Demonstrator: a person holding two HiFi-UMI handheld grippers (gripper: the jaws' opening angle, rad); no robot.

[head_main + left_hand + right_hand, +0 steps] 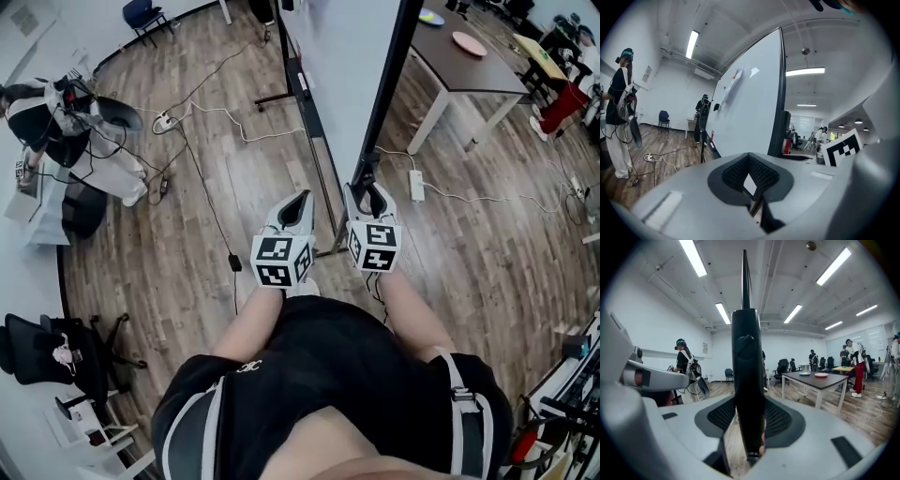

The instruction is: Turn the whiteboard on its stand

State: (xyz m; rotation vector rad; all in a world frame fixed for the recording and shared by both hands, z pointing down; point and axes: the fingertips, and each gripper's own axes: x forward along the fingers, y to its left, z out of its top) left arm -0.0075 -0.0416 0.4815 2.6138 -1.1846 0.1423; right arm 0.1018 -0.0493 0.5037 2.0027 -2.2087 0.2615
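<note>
No text, label, brand or number is legible anywhere

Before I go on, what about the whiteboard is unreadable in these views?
Whiteboard top: head view, cut off by the picture's upper edge.
Marks on the board: left gripper view, too small and blurred.
Board faces: right gripper view, edge-on behind the whiteboard frame.

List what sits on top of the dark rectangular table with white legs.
A round pink plate and a smaller bluish dish sit on the dark rectangular table. Nothing covers them, but the tabletop's far end is cut off at the head view's top edge.
</note>
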